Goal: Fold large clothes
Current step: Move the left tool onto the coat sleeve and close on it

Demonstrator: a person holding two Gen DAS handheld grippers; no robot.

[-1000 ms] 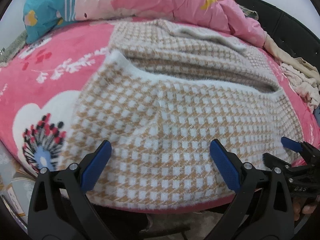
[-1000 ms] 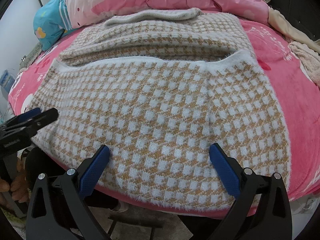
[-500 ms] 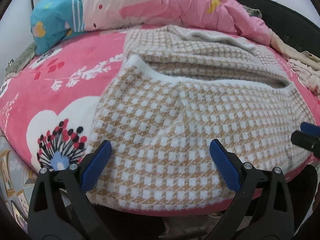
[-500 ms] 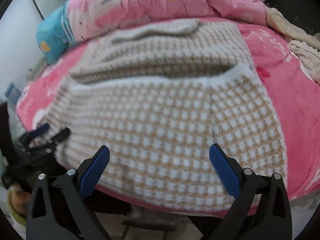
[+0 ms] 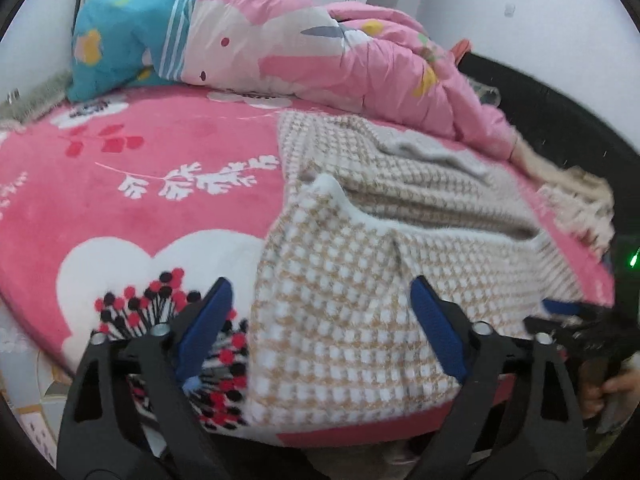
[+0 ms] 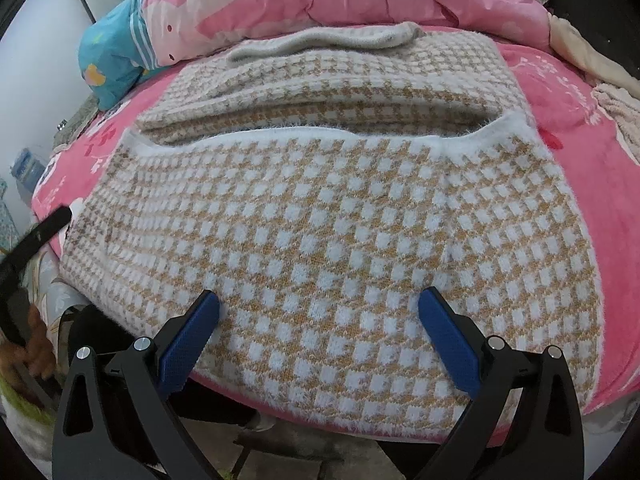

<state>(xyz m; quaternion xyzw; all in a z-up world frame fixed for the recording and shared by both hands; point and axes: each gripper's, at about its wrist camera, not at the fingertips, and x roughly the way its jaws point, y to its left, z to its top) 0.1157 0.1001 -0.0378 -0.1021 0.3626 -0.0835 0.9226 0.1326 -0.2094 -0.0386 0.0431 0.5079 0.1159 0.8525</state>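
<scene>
A tan-and-white houndstooth knit garment (image 6: pixel 328 216) lies folded on the pink bed, its near half laid over the far half with a white hem across the middle; it also shows in the left wrist view (image 5: pixel 360 280). My left gripper (image 5: pixel 320 320) is open and empty over the garment's near left edge. My right gripper (image 6: pixel 320 320) is open and empty above the garment's near edge. The right gripper appears at the right edge of the left wrist view (image 5: pixel 576 320). The left gripper's finger (image 6: pixel 44 232) shows at the left edge of the right wrist view.
A pink floral bedsheet (image 5: pixel 160 168) covers the bed. A pink and blue quilt (image 5: pixel 280 52) is bunched at the back. Beige clothes (image 5: pixel 580 200) lie at the right side. A dark frame (image 5: pixel 560 100) runs behind them. The bed's front edge is just below the grippers.
The left gripper has swung left, so the garment now sits right of centre in its view. The right gripper has stayed over the near edge. Both stay open.
</scene>
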